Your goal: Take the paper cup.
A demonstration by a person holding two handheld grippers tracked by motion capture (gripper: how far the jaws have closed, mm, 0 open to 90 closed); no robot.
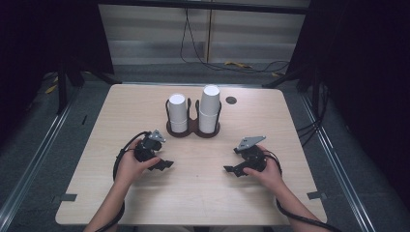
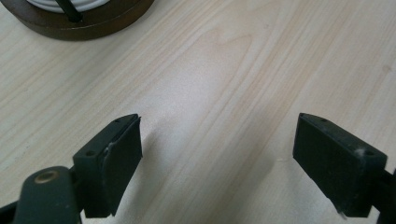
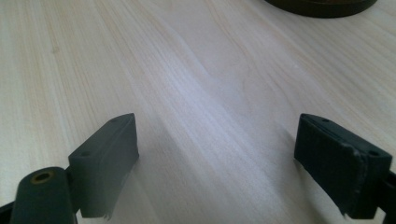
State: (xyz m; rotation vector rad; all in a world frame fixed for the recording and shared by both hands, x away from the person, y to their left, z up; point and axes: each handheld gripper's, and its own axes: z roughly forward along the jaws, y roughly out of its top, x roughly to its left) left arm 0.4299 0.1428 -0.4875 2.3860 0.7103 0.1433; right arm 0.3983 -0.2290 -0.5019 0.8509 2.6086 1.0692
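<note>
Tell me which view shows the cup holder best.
The high view: the whole dark holder with its white cup stacks. The left gripper view catches one base edge; the right gripper view a dark sliver.

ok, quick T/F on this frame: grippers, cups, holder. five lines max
1. Both grippers are open and hold nothing. True: left gripper and right gripper have wide-apart jaws over bare table.
2. The two cup stacks are equal in height. False: the right cup stack stands taller than the left cup stack.
3. The cups stand in a dark two-ring holder. True.
4. The left gripper touches the holder. False: it sits apart, nearer the person.
5. A cup lies tipped on the table. False: all are upright in the holder.
</note>
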